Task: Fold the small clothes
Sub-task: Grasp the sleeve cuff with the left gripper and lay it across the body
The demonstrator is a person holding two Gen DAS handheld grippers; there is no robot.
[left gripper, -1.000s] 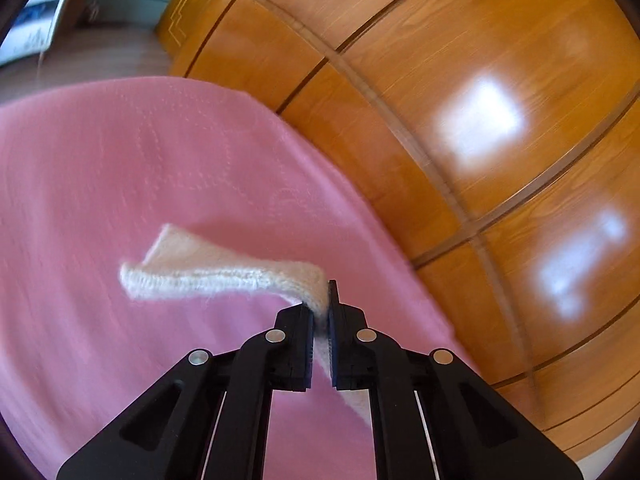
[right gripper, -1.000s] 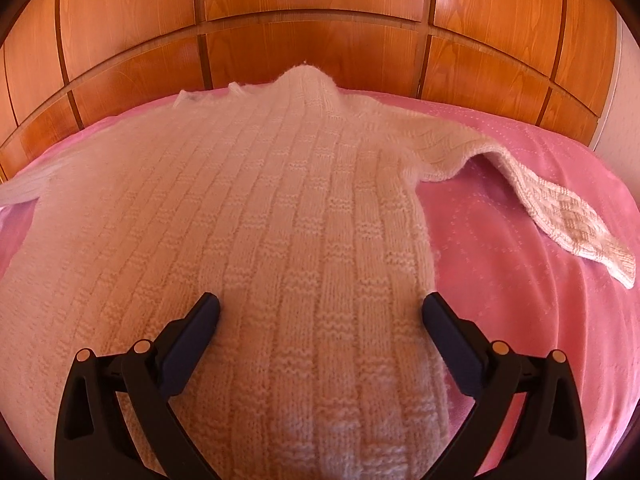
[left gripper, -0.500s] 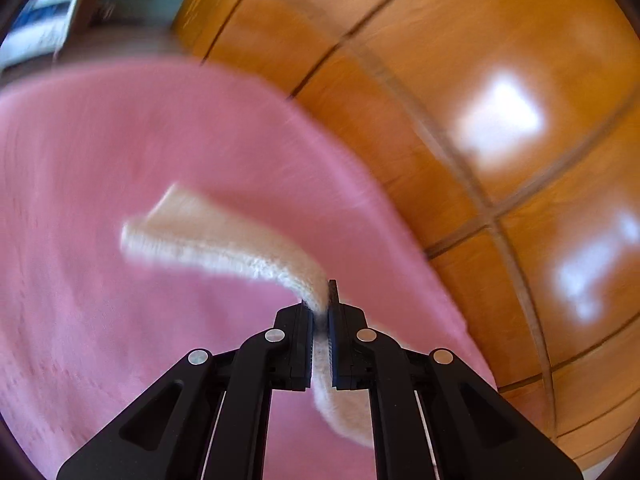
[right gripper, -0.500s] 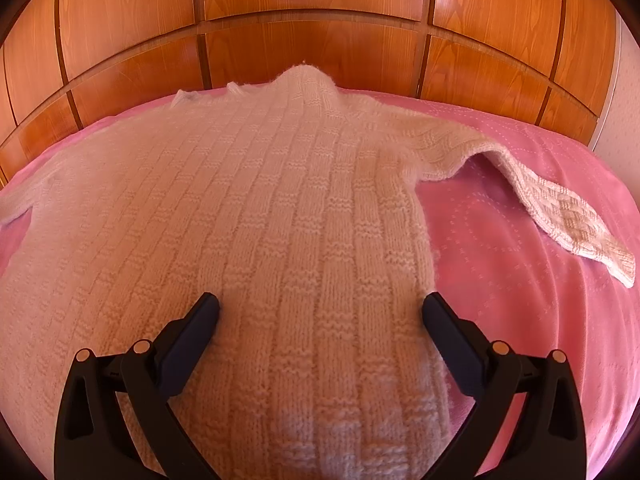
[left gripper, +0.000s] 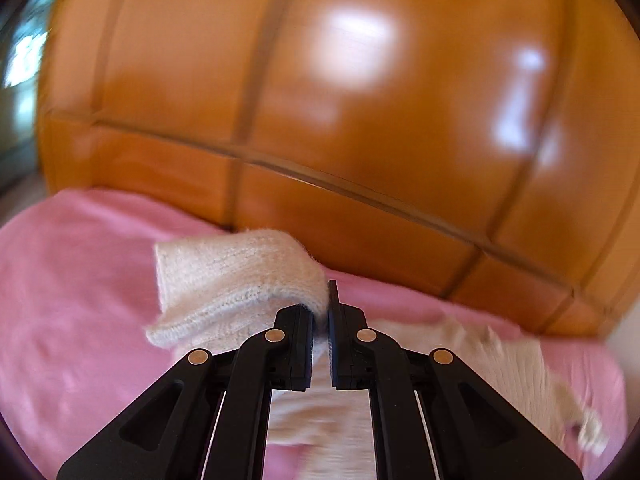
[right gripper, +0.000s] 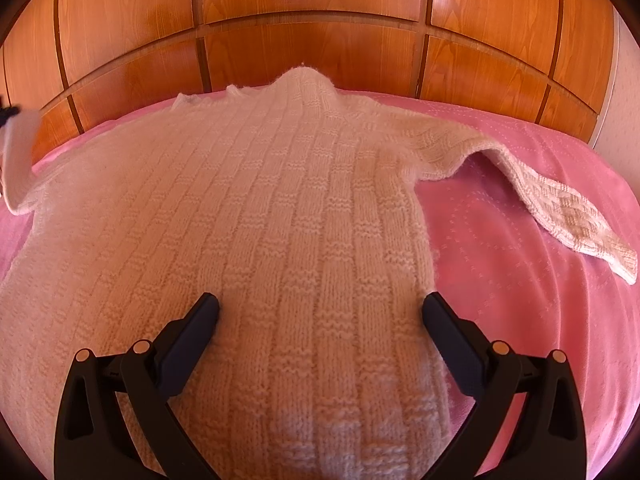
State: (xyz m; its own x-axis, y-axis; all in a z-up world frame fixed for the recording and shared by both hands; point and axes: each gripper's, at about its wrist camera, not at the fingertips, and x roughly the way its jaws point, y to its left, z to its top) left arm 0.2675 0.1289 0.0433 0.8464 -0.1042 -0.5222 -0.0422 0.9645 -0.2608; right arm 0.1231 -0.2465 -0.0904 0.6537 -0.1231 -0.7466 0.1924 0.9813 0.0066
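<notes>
A cream knitted sweater [right gripper: 280,208] lies spread flat on the pink bedspread [right gripper: 520,264], neck toward the wooden panels. Its right sleeve [right gripper: 560,208] stretches out to the right. My left gripper [left gripper: 322,308] is shut on the cuff of the left sleeve [left gripper: 236,280], which hangs lifted off the bed; in the right wrist view that raised left sleeve [right gripper: 20,152] shows at the far left edge. My right gripper [right gripper: 320,312] is open, its fingers [right gripper: 200,320] resting wide apart on the sweater's lower body.
A wall of glossy orange-brown wooden panels [right gripper: 320,40] runs close behind the bed. The pink bedspread [left gripper: 72,280] extends to the left of the held sleeve. The left wrist view is blurred by motion.
My left gripper has swung toward the sweater's body with the cuff, lifting the sleeve off the bedspread. The sleeve now shows raised at the left edge of the right view. My right gripper kept still.
</notes>
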